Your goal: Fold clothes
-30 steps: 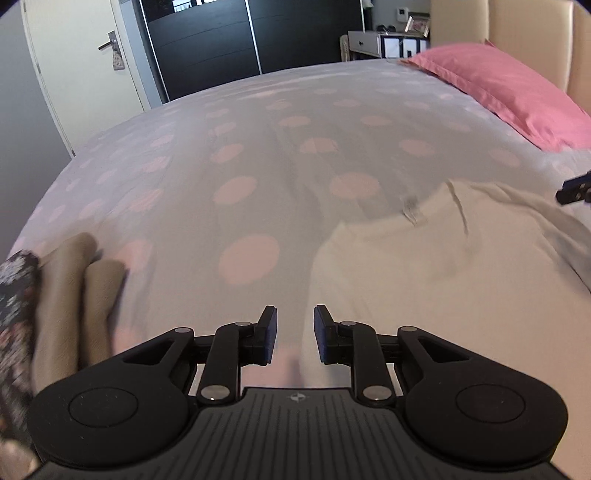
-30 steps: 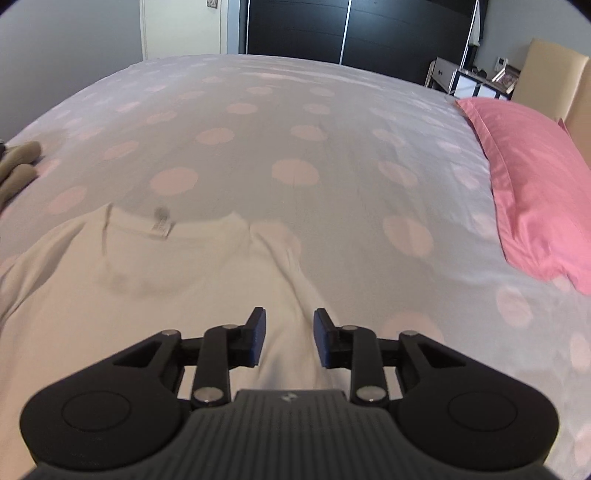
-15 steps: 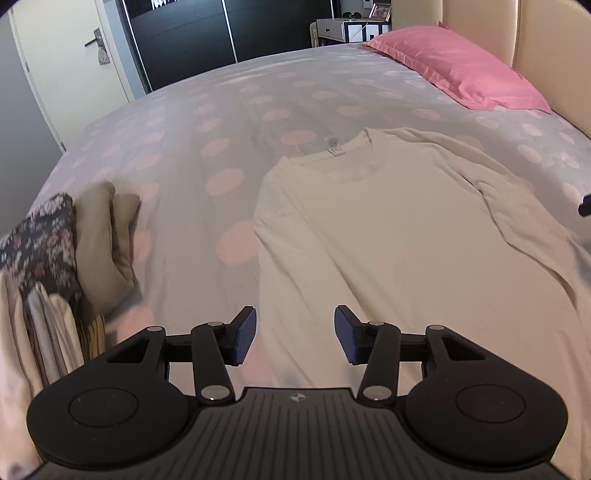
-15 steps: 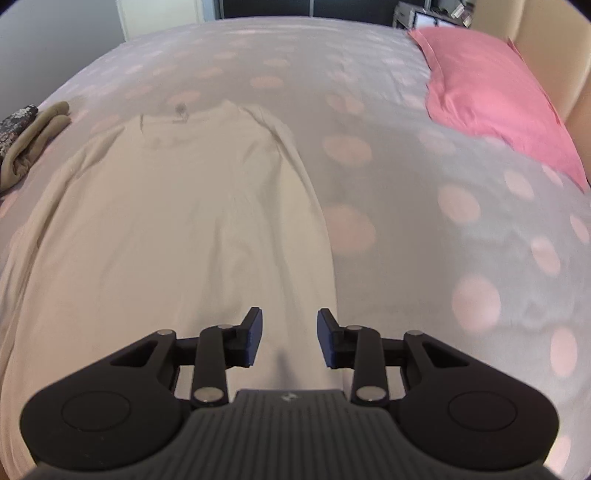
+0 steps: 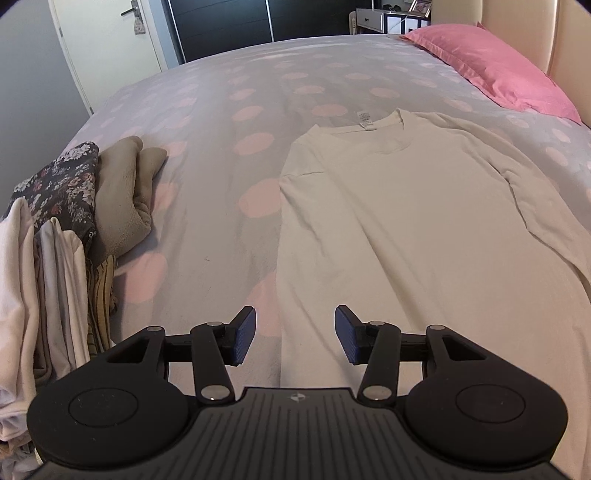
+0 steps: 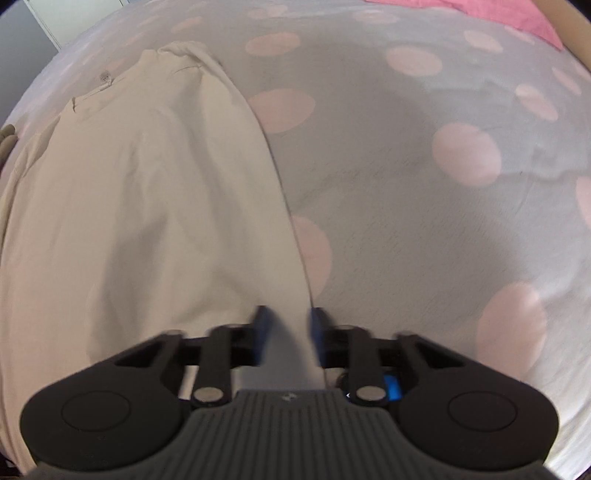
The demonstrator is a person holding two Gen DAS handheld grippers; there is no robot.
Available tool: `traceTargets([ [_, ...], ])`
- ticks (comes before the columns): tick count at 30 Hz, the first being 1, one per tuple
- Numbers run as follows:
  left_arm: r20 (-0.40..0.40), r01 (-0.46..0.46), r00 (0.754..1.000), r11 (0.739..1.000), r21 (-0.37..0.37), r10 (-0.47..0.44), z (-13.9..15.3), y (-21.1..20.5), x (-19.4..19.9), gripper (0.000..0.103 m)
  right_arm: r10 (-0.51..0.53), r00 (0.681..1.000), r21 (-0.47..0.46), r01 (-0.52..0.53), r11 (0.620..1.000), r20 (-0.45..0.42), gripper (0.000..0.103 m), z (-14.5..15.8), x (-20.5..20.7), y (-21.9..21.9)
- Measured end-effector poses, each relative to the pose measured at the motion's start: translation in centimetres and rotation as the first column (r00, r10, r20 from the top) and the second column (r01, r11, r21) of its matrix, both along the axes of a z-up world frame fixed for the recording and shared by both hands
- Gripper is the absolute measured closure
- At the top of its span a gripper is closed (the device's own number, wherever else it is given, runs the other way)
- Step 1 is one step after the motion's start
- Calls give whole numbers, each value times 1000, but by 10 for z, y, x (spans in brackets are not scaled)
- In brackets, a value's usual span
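Shirt check, both wrist cameras. Cream shirt (image 5: 406, 206) lies flat on the bed, spread out on the grey cover with pink dots (image 5: 207, 122). Neck end points away from me toward the far side of the bed, with a small white label (image 5: 364, 120) showing at the collar. One long sleeve runs down the shirt's right side, lying on or just beside the body cloth.

Left gripper (image 5: 294, 339): jaws apart, blue pads clear of any cloth. It hangs above the shirt's left side near the bottom. The left edge of the shirt runs on the bed below the gap, nearer the left pad. Nothing is gripped.

Right gripper (image 6: 289, 332): this view is motion-blurred. The shirt (image 6: 129, 203) fills the left half of it and the dotted cover (image 6: 406, 184) the right. The shirt's right edge runs straight down into the jaws, and a shaded strip of cream cloth sits between the two pads. I read these jaws as closed on that edge, low on the shirt. The blur keeps me from seeing the exact contact.

To the left on the bed, well apart from the shirt, is a row of folded clothes: tan fleece (image 5: 122, 192), dark floral piece (image 5: 62, 184), white pieces (image 5: 44, 295). Pink pillow (image 5: 491, 70) lies at the head of the bed, beyond the shirt on the right, not touching it. Pale door (image 5: 107, 40) and dark wardrobe (image 5: 258, 18) stand past the bed's far side.
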State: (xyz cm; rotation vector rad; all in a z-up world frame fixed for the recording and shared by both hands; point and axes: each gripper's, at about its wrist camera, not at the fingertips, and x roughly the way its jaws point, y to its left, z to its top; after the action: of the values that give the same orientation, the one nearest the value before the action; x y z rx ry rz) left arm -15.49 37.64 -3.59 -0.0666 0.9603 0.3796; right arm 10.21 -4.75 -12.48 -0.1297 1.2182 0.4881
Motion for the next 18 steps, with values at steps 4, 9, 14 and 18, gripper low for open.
traceTargets([
  [4,4,17,1000,1000,4,-17,0,-3,1,58,-1,999,0,1,1000,52,100,20,-3,-2],
  [9,-11,16,1000,1000,9,-16,-4,-2,2,58,-75,988,19,73,997,133,100,54,3,-12],
  [14,-21,-38,999,999,-34,38,-10,11,3,57,-135,970,-57,149,987,203,100,73,33,-23],
  [18,-30,-88,996,993,-79,86,-15,23,3,57,-164,959,-130,198,972,232,100,79,67,-32],
])
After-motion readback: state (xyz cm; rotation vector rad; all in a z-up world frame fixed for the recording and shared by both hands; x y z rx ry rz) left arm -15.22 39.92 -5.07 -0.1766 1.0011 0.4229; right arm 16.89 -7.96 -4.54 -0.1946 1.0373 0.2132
